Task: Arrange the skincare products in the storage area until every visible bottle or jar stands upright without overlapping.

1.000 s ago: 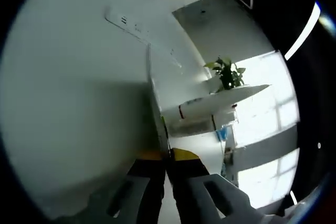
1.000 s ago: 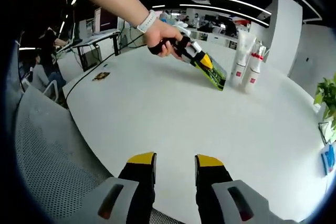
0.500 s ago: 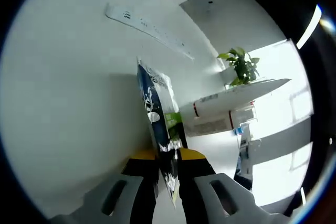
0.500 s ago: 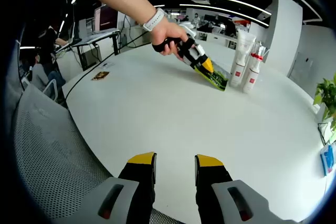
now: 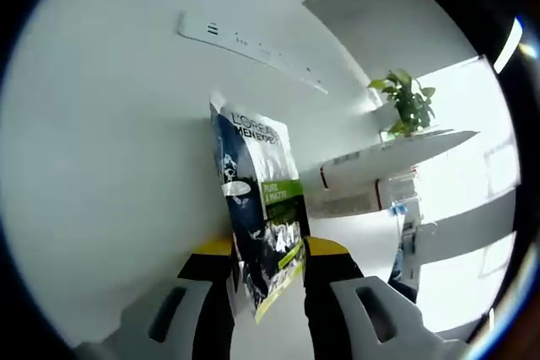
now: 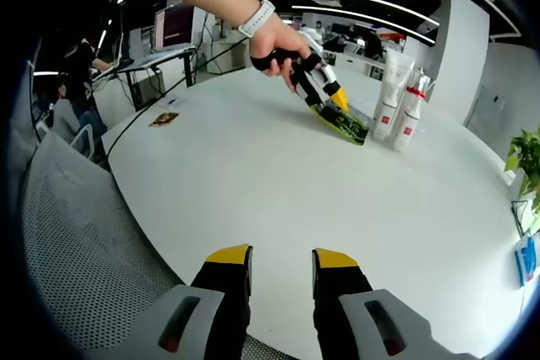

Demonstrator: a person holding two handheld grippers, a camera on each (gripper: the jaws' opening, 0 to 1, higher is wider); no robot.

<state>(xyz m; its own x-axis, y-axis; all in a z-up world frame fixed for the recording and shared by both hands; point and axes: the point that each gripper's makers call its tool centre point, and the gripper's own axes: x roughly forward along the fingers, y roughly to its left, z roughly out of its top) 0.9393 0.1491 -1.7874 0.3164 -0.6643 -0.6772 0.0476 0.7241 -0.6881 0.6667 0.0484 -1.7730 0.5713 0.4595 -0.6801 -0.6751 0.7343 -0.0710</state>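
A dark blue and green L'Oreal Men Expert sachet (image 5: pixel 257 217) lies face-up between the jaws of my left gripper (image 5: pixel 270 250), which stand apart on either side of it. In the right gripper view that left gripper (image 6: pixel 327 94), held by a hand, tilts down over the sachet (image 6: pixel 344 126) lying flat on the white table (image 6: pixel 253 174). Just right of the sachet stand a tall white tube (image 6: pixel 390 82) and a white bottle with a red pump (image 6: pixel 407 115), both upright. My right gripper (image 6: pixel 281 256) hovers open near the table's front edge.
A grey mesh chair (image 6: pixel 76 242) sits left of the table edge. A small dark card (image 6: pixel 164 120) lies at the table's left. A potted plant (image 6: pixel 527 153) stands far right. A white power strip (image 5: pixel 245 40) lies beyond the sachet.
The left jaws have spread apart and the sachet has turned from edge-on to face-up, settling flat on the table. The right gripper has stayed put.
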